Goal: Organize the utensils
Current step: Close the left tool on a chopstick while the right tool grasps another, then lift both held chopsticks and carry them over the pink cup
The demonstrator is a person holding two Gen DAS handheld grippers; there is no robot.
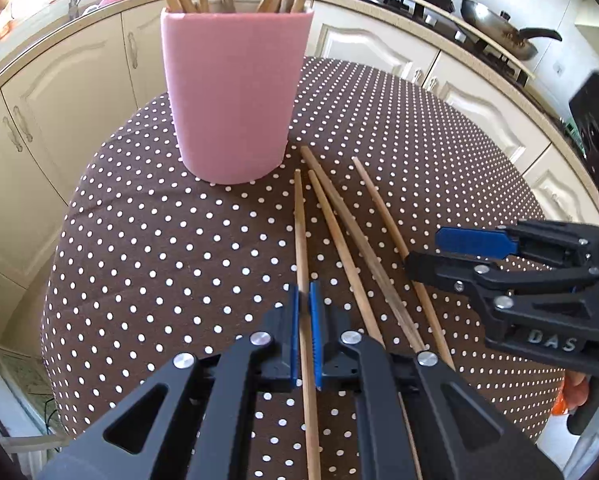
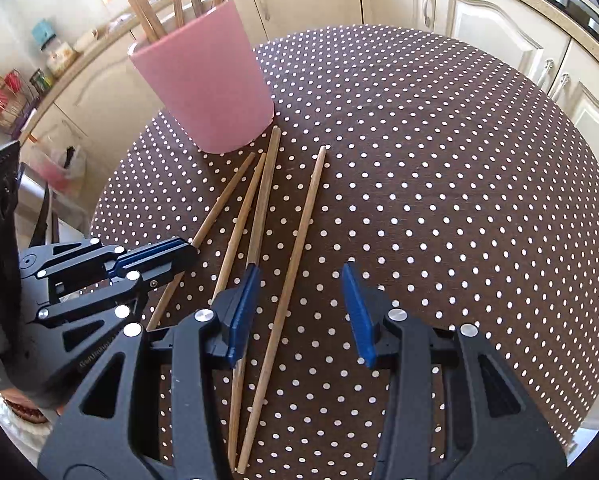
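Four chopsticks lie on the table, their far ends pointing at the pink cup. The left gripper pinches the leftmost stick. The right gripper has open jaws around the rightmost stick, not touching it.

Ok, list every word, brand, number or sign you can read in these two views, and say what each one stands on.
"DAS": raised letters on the black body of the right claw, seen from the left wrist view.
Faint embossed lettering on the black arm of the left claw, in the right wrist view: too blurred to read.
Printed jar on the far counter: too small to read.
Pink cup, chopsticks and dotted tablecloth: no text.
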